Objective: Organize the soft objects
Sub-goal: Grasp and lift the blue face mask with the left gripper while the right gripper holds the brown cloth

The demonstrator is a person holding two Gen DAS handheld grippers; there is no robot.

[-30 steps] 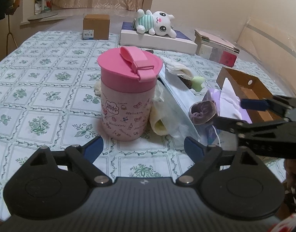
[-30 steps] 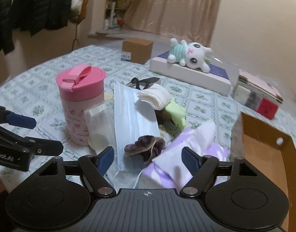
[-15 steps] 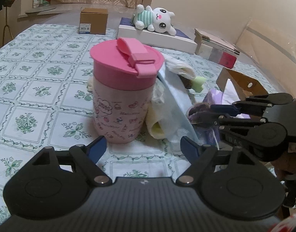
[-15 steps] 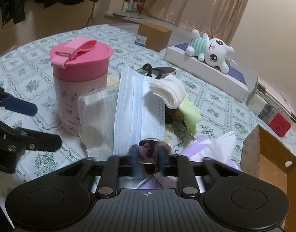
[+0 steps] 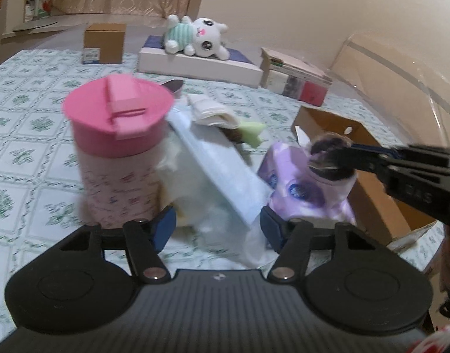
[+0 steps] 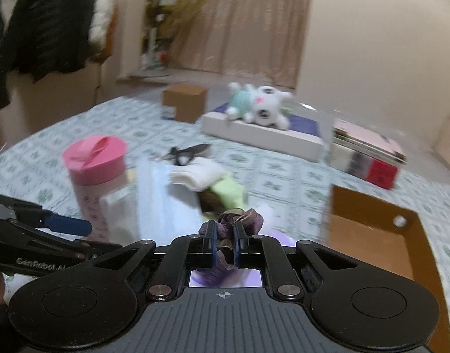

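Note:
My right gripper (image 6: 225, 231) is shut on a dark purple scrunchie (image 6: 242, 219) and holds it lifted above the purple tissue pack (image 5: 301, 188); the scrunchie also shows in the left wrist view (image 5: 327, 156). My left gripper (image 5: 217, 226) is open and empty, low over the blue face mask (image 5: 222, 173) beside the pink-lidded cup (image 5: 119, 153). The pile holds a white folded cloth (image 6: 195, 173), a light green cloth (image 6: 227, 191) and a white pouch (image 6: 119, 211).
An open brown cardboard box (image 5: 369, 182) stands right of the pile. At the back are a plush bunny (image 5: 198, 36) on a white flat box (image 5: 201, 66), a small brown carton (image 5: 104, 42), stacked books (image 5: 295, 79) and scissors (image 6: 186, 153).
My right gripper closed on the purple scrunchie and lifted it up and right off the pile. My left gripper moved forward and right, toward the face mask.

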